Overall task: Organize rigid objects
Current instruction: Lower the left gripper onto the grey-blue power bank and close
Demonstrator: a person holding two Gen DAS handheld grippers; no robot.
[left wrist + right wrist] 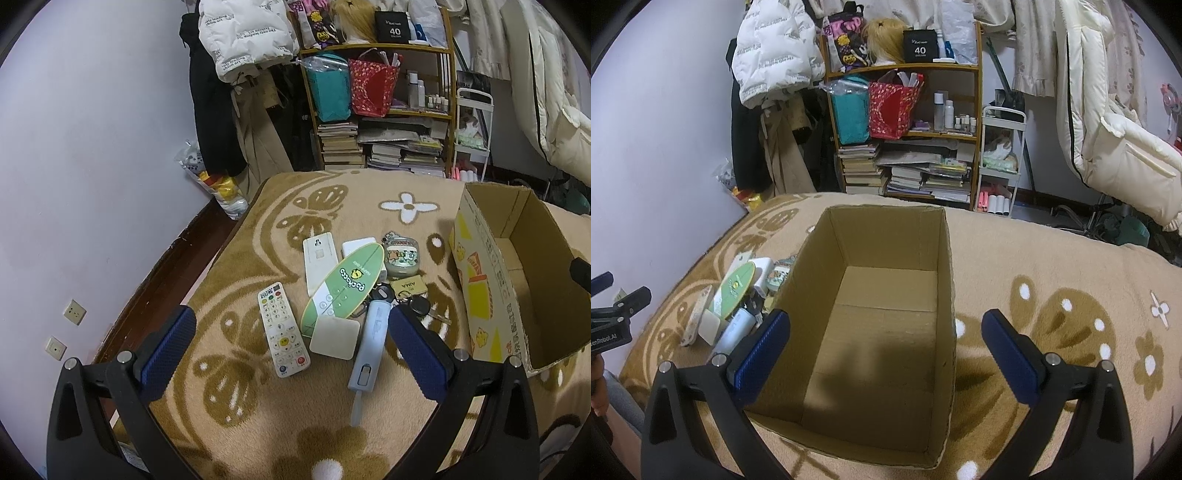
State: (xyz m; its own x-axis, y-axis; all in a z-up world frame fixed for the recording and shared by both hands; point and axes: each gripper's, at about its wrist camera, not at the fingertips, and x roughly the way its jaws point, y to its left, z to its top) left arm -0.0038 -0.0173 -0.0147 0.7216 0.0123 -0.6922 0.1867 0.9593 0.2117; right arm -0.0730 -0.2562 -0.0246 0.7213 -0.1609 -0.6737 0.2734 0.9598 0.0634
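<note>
While the left gripper [291,347] hangs with fingers wide above the TV remote [282,329] and green board [342,289], the pile lies on the blanket [369,424]. The right gripper [886,354] (fingers equally wide, holding nothing) hovers over the cardboard box [827,266] just beside that pile.

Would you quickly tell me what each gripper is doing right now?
Left gripper: open, holding nothing, above the pile.
Right gripper: open, holding nothing, over the cardboard box.

Keys [421,306] half buried (under the pale blue stick [369,343])
</note>
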